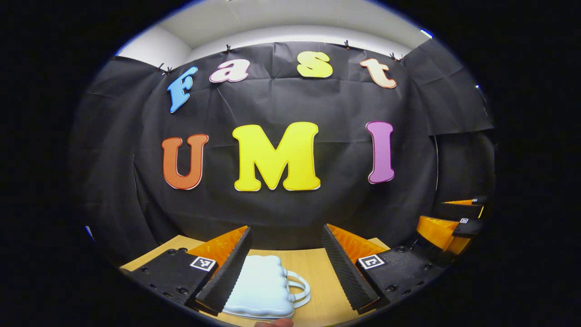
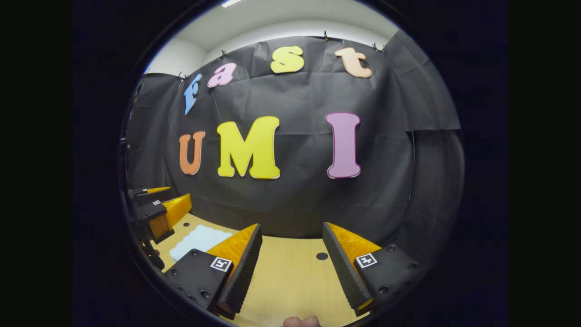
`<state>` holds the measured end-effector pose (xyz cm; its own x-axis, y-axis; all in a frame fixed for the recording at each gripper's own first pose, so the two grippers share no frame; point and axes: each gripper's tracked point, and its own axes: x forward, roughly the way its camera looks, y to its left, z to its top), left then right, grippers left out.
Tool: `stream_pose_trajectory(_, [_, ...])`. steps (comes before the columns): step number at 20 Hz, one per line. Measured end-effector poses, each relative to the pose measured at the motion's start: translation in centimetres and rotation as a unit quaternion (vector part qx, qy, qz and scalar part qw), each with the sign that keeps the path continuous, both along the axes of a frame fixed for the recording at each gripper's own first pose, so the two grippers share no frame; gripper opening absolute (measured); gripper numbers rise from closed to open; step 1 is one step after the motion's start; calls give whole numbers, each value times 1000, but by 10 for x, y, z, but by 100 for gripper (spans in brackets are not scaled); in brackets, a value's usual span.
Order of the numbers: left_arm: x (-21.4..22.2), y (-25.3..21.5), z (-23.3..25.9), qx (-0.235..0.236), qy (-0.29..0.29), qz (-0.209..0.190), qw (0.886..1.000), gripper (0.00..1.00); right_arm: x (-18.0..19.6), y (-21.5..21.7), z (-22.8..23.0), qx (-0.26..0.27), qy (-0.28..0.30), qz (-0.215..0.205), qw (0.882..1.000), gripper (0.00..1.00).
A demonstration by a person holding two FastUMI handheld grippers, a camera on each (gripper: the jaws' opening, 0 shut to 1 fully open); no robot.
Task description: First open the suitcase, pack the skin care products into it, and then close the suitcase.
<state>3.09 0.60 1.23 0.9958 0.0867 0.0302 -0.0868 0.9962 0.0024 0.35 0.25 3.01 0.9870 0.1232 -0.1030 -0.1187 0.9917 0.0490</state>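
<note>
Left gripper view: closed case (image 1: 263,286) on the table (image 1: 313,268), gripper (image 1: 286,265) above it, fingers spread wide and empty.

The case lies flat, its handle (image 1: 299,287) toward the right. The right gripper (image 2: 290,263), also spread and holding nothing, hangs over bare wood beside it. To open it, I'd come down low and catch the lid edge near the handle.
</note>
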Motion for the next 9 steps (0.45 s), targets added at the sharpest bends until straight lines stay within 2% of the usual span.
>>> stream_pose_trajectory(9, [-11, -5, -1, -22, 7, 1, 1000, 98, -9, 9, 4, -6, -11, -3, 1000, 81])
